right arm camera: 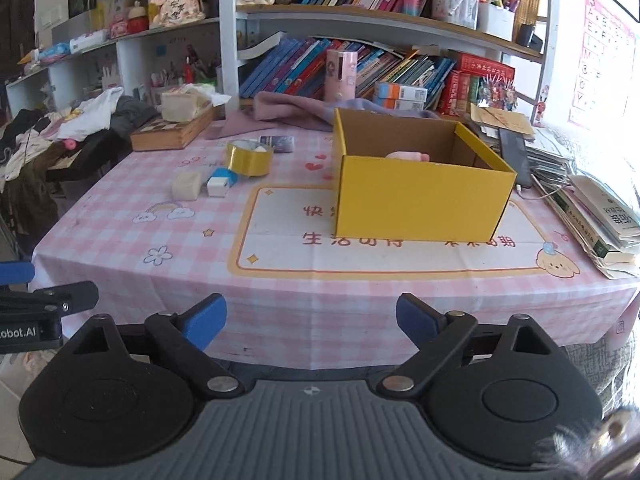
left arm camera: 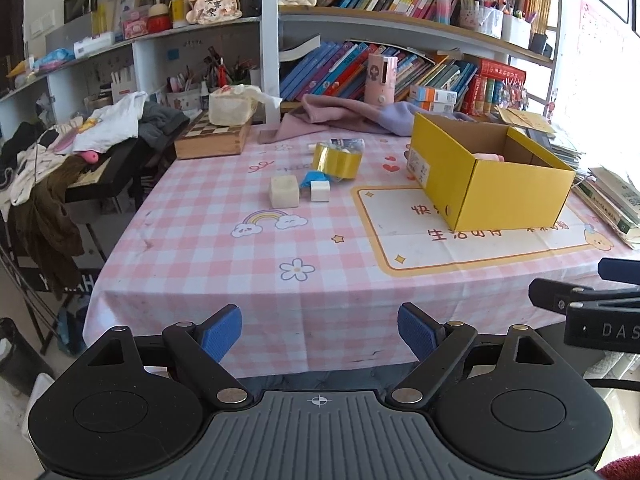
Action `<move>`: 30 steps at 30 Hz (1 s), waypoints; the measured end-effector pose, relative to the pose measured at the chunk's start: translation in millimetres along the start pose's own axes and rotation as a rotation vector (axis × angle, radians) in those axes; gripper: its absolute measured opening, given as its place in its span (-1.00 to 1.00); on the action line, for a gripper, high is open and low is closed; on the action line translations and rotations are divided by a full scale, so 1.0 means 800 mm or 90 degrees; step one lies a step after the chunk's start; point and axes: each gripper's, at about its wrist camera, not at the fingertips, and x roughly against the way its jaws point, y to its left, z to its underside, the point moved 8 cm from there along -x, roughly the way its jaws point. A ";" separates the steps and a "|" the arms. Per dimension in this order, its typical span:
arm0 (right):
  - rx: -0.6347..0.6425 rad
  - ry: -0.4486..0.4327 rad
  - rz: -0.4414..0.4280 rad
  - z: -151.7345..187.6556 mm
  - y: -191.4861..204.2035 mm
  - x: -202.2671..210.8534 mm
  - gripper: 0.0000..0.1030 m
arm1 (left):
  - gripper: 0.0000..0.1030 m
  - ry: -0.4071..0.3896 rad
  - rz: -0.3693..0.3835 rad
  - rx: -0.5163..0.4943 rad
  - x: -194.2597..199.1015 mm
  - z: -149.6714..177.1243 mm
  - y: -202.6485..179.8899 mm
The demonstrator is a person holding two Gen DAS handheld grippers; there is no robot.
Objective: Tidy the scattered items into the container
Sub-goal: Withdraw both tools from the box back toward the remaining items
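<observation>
— Where do our grippers stand?
— We hold the left gripper [left arm camera: 319,334] and the right gripper [right arm camera: 311,322] short of the near edge of the pink checked tablecloth [right arm camera: 192,240], both spread wide with nothing between their blue pads.
— And the items?
— The open yellow cardboard box [right arm camera: 420,196] sits right of centre with something pink inside. To its left we see a gold tape roll [right arm camera: 249,158], a blue-and-white block [right arm camera: 219,184] and a cream cube [right arm camera: 186,185], close together.
</observation>
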 end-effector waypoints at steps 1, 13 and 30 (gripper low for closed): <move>0.000 0.003 0.000 0.001 0.001 -0.001 0.82 | 0.70 0.000 0.000 -0.002 0.000 0.000 0.000; 0.005 0.009 -0.012 -0.004 0.013 -0.006 0.97 | 0.73 -0.009 0.000 0.008 0.000 -0.006 0.013; 0.046 -0.009 -0.060 -0.032 0.048 -0.026 0.82 | 0.84 -0.043 0.004 0.023 0.003 -0.019 0.031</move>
